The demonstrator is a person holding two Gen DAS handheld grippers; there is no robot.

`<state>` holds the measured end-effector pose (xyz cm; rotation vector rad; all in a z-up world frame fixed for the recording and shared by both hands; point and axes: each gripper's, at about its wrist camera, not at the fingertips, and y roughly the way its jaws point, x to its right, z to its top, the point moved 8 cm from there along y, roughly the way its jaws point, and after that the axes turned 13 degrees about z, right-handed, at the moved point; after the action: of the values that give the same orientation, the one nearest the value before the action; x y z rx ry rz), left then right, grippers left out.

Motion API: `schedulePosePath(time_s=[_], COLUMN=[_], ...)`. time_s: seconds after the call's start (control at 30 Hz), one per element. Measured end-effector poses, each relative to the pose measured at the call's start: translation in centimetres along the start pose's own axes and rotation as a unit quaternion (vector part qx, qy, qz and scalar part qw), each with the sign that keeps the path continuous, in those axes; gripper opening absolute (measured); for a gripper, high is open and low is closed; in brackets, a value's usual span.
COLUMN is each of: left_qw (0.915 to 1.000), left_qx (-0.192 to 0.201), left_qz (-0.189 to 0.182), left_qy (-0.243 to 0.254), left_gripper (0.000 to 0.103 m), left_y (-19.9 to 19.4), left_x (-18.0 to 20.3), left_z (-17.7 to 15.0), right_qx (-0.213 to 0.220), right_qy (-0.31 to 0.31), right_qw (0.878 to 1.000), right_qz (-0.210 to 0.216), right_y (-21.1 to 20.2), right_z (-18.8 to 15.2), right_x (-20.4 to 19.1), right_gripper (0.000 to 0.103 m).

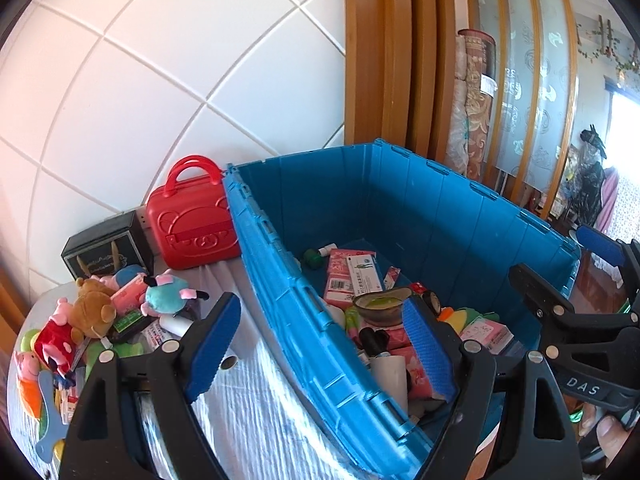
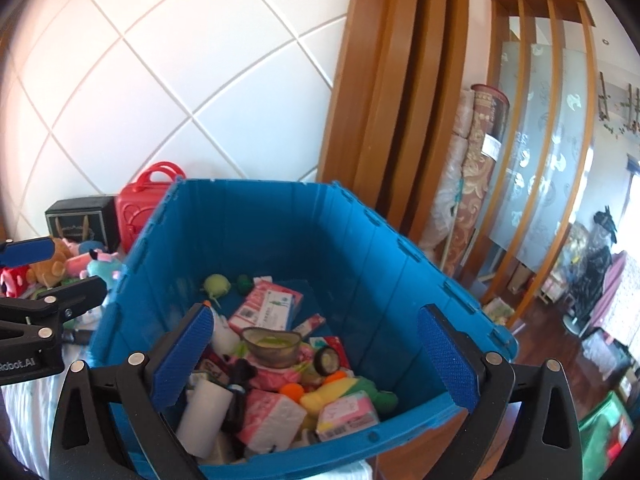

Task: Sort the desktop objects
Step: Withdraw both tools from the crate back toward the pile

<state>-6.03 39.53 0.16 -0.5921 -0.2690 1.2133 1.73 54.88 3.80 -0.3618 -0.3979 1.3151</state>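
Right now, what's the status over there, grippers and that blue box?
Left gripper and right gripper: jaws open, empty. Blue plastic crate part-filled. Plush toys wait on the table. Nothing blocking.

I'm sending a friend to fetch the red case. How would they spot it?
Start at the big blue crate on the white-covered table. Against its outer left wall, by the tiled wall, stands the red case, beside a black box. It alone is hard red plastic, with two arched handles and an embossed bear face.
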Motion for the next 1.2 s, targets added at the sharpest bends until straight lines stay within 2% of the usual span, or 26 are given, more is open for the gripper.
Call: schedulePosePath(time_s=[0.3, 0.63, 0.97, 1.2], left_qw=[0.9988, 0.9934, 0.9871, 0.9772], left_qx=[-0.007, -0.024, -0.055, -0.103], left_qz=[0.030, 0.091, 0.118, 0.143], left_qy=[-0.037, -0.066, -0.093, -0.119], left_gripper=[0.083, 0.083, 0.083, 0.083], left_y=[-0.2, 0.0, 0.5, 3.2], left_x=[-7.7, -19.7, -31.9, -38.7], left_z=[-2.2, -6.3, -11.2, -15.1], right_qx=[-0.001, -0.010, -0.053, -0.106], right_qy=[-0.023, -0.055, -0.071, -0.051], right_qw=[0.999, 0.993, 0.987, 0.980], right_qz=[0.049, 0.101, 0.135, 0.158], right_y=[0.5, 2.2, 5.3, 8.9], right_z=[0.4, 1.2, -0.5, -2.9], right_x=[-7.7, -18.7, -30.0, -34.4], right_gripper=[0.103, 0.103, 0.103, 0.103])
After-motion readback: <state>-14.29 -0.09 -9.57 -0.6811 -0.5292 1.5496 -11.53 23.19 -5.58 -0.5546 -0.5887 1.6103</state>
